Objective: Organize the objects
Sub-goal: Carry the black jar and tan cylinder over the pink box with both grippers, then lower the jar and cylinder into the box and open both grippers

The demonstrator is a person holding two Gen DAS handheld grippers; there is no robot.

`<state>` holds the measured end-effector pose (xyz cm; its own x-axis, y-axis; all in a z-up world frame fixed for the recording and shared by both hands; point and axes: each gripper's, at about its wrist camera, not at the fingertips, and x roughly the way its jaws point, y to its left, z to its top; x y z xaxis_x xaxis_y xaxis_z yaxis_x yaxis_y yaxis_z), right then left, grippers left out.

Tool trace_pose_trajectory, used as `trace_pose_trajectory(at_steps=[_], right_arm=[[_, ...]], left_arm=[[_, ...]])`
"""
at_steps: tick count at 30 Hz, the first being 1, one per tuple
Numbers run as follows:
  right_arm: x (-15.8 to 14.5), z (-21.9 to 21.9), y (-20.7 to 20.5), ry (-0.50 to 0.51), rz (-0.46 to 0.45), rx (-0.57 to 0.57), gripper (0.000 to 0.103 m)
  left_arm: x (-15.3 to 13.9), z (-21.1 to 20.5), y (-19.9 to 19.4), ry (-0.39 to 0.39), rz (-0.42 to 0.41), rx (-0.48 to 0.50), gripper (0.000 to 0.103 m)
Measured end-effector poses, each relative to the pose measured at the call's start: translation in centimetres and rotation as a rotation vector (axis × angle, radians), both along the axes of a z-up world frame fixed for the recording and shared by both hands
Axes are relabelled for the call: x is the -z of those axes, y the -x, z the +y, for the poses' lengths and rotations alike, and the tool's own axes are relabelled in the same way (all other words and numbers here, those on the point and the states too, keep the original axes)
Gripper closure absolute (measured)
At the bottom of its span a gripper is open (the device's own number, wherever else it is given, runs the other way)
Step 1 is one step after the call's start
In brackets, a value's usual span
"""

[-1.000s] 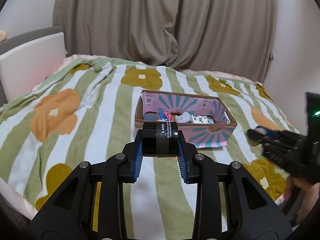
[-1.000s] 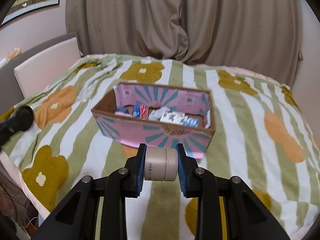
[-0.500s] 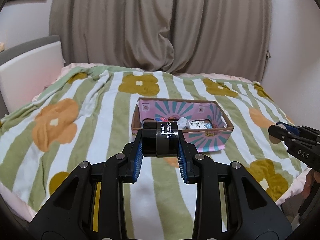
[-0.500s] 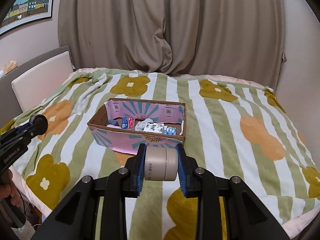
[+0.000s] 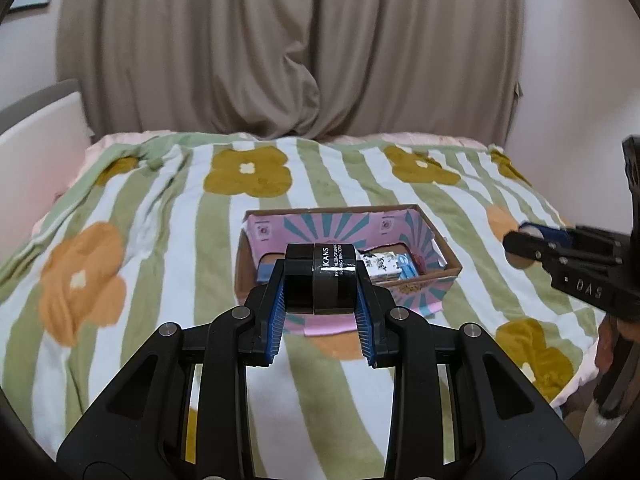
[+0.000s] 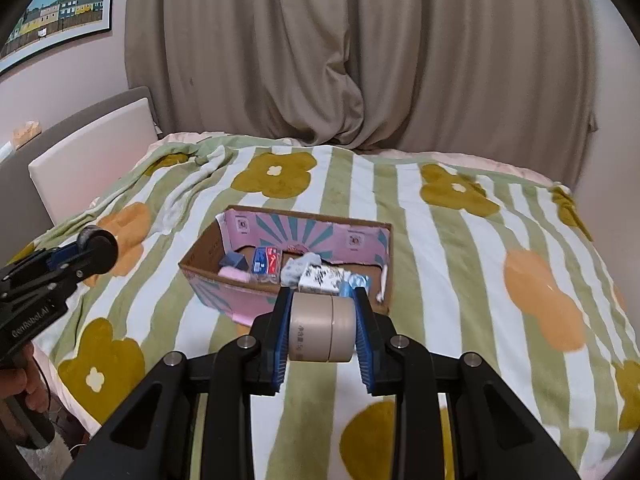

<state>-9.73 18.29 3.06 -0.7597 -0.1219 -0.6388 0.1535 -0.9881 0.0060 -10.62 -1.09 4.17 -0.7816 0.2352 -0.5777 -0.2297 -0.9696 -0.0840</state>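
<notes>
Your left claw (image 5: 320,292) clamps a glossy black jar (image 5: 320,280); your right claw (image 6: 322,330) clamps a matte beige jar (image 6: 322,328). Beyond: printed cardboard box (image 6: 352,238), contents partly hidden, on fuzzy striped bed (image 6: 440,240).

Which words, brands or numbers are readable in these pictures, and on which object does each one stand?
"KANS": black jar, held in the left hand-held gripper; the smaller lines below are too blurred.
"DAS": body of the right hand-held gripper.
"GenRobot.AI": body of the left hand-held gripper, right wrist view.
Small print on the beige jar: unreadable.
Packets in the cardboard box: too small.
</notes>
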Motion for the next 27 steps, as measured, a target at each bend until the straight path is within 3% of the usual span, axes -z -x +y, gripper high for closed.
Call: trace_pose_trajectory(at_steps=[7,15,20,27], right_arm=[[0.4,0.1,7.3,-0.013,-0.076,-0.028,0.076],[4.6,0.1,16.6,-0.024,-0.245,-0.043,0.076],[7.5,0.6,20.7,-0.018,-0.336,-0.033,0.076],[10.0,0.9,23.7,-0.041,-0.411,-0.032,0.076]], left_arm=[[1.1,0.9,8.3,0.048,-0.110,0.048,0.075],[5.7,2.2,18.0,0.082,-0.294,0.085,0.076],[9.2,3.0,22.1,0.106,-0.384,0.080,0.076],[13.3,3.2,25.5,0.083,-0.518,0.074,0.076]])
